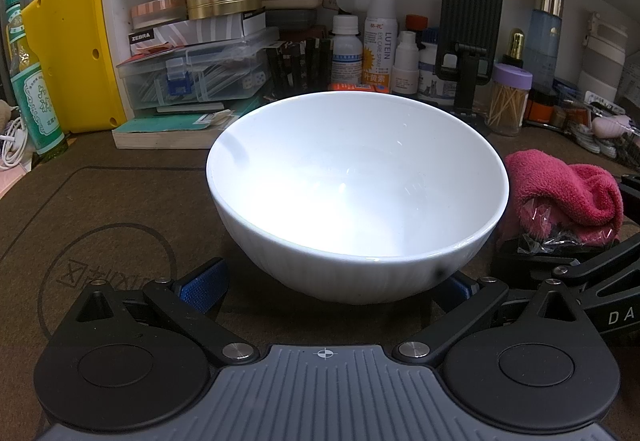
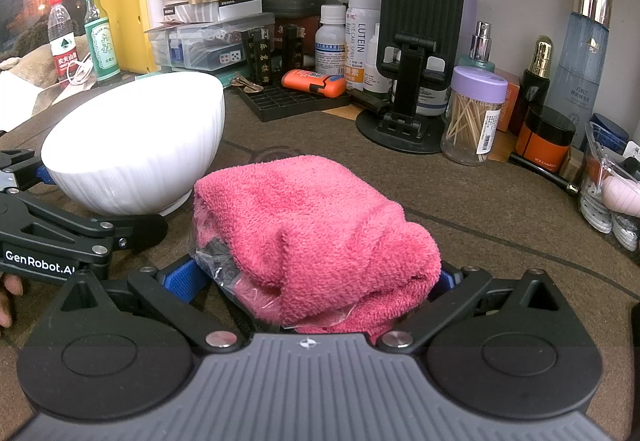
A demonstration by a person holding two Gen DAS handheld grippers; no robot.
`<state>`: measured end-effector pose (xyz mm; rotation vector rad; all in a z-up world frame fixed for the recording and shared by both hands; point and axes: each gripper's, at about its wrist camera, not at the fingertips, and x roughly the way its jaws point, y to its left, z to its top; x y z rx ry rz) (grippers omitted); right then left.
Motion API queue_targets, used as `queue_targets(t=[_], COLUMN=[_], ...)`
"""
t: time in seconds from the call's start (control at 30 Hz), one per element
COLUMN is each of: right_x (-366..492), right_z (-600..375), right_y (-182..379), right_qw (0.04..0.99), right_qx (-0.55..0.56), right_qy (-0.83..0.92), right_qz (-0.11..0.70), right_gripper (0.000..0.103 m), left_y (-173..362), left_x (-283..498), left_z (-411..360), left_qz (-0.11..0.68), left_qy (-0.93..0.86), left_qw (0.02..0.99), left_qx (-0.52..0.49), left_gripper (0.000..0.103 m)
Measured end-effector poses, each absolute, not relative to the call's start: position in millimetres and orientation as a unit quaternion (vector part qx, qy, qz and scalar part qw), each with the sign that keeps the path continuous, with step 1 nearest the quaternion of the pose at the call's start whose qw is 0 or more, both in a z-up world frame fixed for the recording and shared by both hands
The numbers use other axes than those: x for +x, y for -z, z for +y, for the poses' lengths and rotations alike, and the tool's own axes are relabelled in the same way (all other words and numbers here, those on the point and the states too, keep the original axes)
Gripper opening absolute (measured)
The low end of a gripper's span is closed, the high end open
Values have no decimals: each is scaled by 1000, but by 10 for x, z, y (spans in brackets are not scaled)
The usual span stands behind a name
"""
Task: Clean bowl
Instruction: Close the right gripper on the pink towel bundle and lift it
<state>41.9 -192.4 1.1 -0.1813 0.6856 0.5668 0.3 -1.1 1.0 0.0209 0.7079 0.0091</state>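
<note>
One white bowl (image 1: 356, 193), one pink cloth (image 2: 320, 233), two tongs. Left tongs (image 1: 332, 287) spread wide, blue pads flanking the bowl's base; contact cannot be told. Right tongs (image 2: 320, 281) clamped on the cloth, which sits with crinkled clear plastic. Bowl glossy, round, ribbed outside, just left of the right tongs. Cloth fluffy terry, folded. Bench (image 2: 500, 209) brown, matte.

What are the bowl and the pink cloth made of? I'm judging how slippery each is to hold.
The bowl looks like glazed white ceramic: glossy highlights, fine ribbed outside. It could be melamine. The pink cloth looks like terry or microfibre: fuzzy looped pile, soft folds.
</note>
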Motion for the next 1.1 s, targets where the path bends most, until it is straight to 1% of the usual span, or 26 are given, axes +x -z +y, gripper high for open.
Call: queue_targets(t=[0.3,0.47,0.53,0.7,0.8,0.93,1.1], right_x=[407,297,271,108,110,349,231], right_z=[-1979,-2128,-2141,-2064,-2036,-2108,-2081], right_y=[-10,-61,-67,-247,-335,-367,-341], right_qw=[888,902,901,892,885,880,897], right_qx=[-82,-74,-93,-194,-220,-130,-92], right_qy=[-292,-281,-288,-318,-326,-339,-314], right_qz=[346,319,311,256,249,306,297], right_gripper=[103,103,103,103,103,103,103], left_y=[5,1,-1,-5,-6,-6,-7], left_x=[2,-2,-4,-7,-7,-8,-7], left_z=[-7,0,3,10,14,13,8], left_qz=[344,343,342,341,341,341,340], left_qy=[-4,-2,-1,0,0,0,0], left_qw=[939,939,940,940,940,940,940], left_qx=[7,8,8,8,8,8,8], left_gripper=[103,103,103,103,103,103,103])
